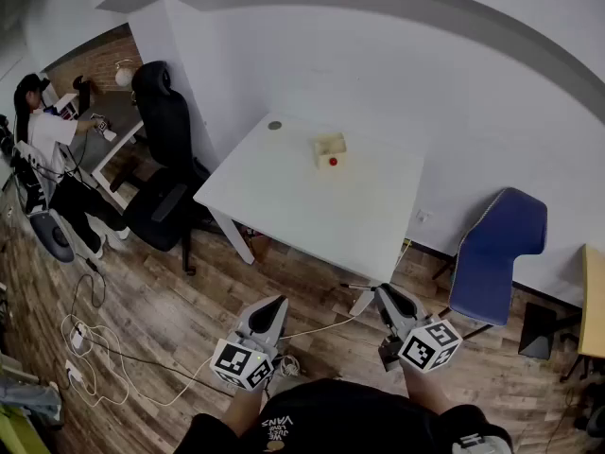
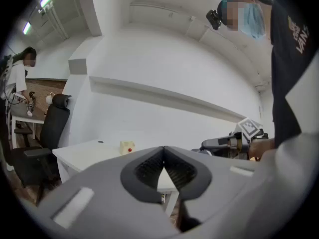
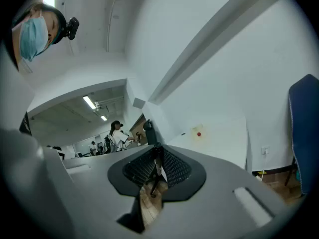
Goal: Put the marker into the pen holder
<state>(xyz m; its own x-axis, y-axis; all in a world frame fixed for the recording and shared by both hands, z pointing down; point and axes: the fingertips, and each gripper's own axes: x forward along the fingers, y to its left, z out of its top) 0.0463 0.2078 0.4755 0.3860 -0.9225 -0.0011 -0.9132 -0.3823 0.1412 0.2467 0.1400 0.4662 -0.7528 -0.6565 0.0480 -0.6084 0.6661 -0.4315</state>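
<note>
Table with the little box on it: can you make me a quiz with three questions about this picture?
1. True or false: the pen holder stands on the white table.
2. What is between the jaws of the right gripper? A: a marker. B: a spoon. C: nothing.
3. Fill in: in the head view, the chair right of the table is ____.

Key: 1 true; 2 A; 3 blue.

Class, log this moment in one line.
right tongs: shut on marker | left tongs: shut, empty | pen holder: on table, unreached
</note>
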